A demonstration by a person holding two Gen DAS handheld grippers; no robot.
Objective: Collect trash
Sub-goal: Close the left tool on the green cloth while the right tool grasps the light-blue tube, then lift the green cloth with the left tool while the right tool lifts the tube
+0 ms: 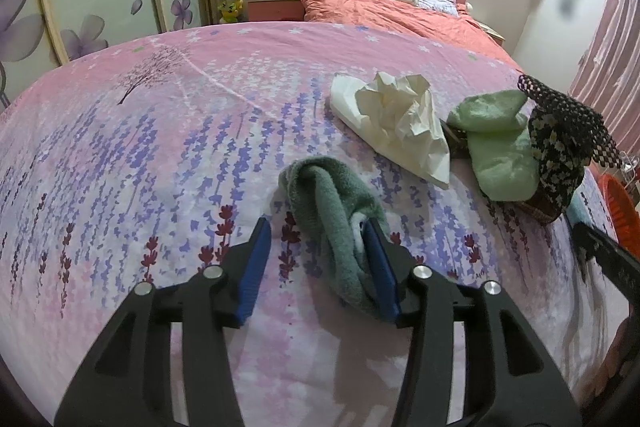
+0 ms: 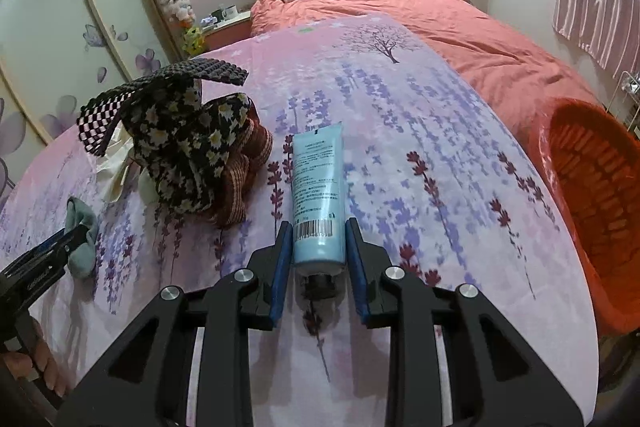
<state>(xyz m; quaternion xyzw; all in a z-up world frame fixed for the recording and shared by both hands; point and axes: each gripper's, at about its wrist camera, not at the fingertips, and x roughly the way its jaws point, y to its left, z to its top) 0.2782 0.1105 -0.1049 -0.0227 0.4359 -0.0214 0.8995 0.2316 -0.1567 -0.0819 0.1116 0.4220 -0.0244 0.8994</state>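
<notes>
1. The left gripper (image 1: 318, 259) hung low over the bed (image 1: 160, 155), jaws apart around a rolled dark-green towel (image 1: 332, 223); its right pad touched the cloth.
2. The right gripper (image 2: 318, 259) had its jaws on both sides of a pale-blue tube (image 2: 318, 195) lying on the bed, pads touching its cap end.
3. Crumpled tissue (image 1: 400, 119) lay beyond the towel.
4. An orange basket (image 2: 592, 211) stood beside the bed.

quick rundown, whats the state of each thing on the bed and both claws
left claw: open, around rolled grey-green towel
right claw: shut on pale blue plastic tube, cap toward camera
white tissue paper: crumpled
light green cloth: folded
black floral fabric bag: slumped
orange plastic basket: beside bed
</notes>
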